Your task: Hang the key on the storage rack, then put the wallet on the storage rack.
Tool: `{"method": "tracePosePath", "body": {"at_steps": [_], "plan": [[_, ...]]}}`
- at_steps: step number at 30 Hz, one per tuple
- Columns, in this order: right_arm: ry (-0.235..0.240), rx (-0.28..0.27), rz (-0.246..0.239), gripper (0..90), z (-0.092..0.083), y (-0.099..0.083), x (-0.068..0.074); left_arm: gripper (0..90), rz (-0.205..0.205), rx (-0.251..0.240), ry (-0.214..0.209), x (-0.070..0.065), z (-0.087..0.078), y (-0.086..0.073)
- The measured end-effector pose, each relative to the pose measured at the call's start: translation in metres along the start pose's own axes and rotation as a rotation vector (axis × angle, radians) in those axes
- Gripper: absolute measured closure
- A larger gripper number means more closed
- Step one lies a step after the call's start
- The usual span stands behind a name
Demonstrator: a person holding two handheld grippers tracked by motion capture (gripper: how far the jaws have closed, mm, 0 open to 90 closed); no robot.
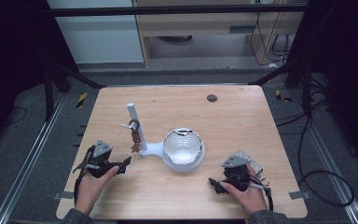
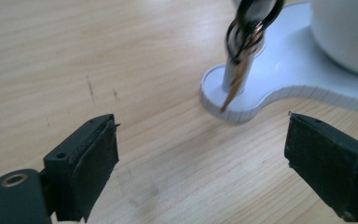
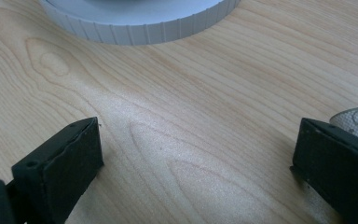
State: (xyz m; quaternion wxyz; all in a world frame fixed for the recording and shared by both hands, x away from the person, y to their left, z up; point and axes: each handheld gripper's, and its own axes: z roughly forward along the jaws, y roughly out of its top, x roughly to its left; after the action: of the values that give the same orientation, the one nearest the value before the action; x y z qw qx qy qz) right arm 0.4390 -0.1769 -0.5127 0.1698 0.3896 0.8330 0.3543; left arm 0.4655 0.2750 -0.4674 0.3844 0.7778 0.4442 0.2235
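A bunch of keys (image 1: 134, 135) hung from a peg on the white stand (image 1: 145, 148), beside its bowl (image 1: 183, 147); the hanging step appeared complete. The left claw (image 1: 122, 164) stood spread and empty just short of the stand on the surface (image 1: 233, 121). The right claw (image 1: 213, 183) rested spread, holding nothing. Only withdrawal seemed left.

Black tongs (image 1: 127, 163) (grey plates, cables)
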Motion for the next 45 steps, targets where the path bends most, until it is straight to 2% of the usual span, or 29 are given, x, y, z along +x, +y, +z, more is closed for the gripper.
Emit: {"method": "tracePosePath", "body": {"at_steps": [1,5,7,8,12,13,18,26,35,41,45], "plan": [[0.004,0.0,0.001,3.4,0.0,0.0,0.001,7.9,-0.011,0.006,-0.007,0.001,0.003,-0.003],[-0.004,-0.016,-0.008,5.1,-0.007,0.004,0.002,7.2,0.004,0.034,0.016,0.001,0.009,-0.012],[0.009,-0.045,0.017,5.6,-0.016,0.008,0.001,7.1,0.0,0.045,0.015,0.001,0.012,-0.015],[0.014,-0.043,0.018,5.8,-0.02,0.01,0.0,7.1,0.002,0.054,0.014,0.002,0.014,-0.017],[-0.031,0.01,0.002,7.0,-0.038,0.016,-0.014,6.7,0.015,0.092,0.028,0.0,0.021,-0.023],[-0.048,0.039,0.0,7.1,-0.042,0.017,-0.02,6.6,0.015,0.1,0.029,0.0,0.022,-0.025],[-0.082,0.152,-0.016,7.3,-0.058,0.018,-0.042,4.7,0.024,0.128,0.004,0.001,0.029,-0.028],[-0.081,0.294,0.015,11.5,-0.072,0.025,-0.067,2.9,0.022,0.12,-0.009,0.005,0.029,-0.029],[-0.056,0.399,0.029,12.9,-0.07,0.034,-0.083,2.6,0.024,0.12,-0.013,0.006,0.029,-0.03],[-0.044,0.497,0.052,10.3,-0.058,0.028,-0.088,2.5,0.025,0.119,-0.011,0.005,0.029,-0.03],[-0.035,0.525,0.081,12.5,-0.052,0.024,-0.09,2.4,0.028,0.12,-0.01,0.005,0.029,-0.03]]}}
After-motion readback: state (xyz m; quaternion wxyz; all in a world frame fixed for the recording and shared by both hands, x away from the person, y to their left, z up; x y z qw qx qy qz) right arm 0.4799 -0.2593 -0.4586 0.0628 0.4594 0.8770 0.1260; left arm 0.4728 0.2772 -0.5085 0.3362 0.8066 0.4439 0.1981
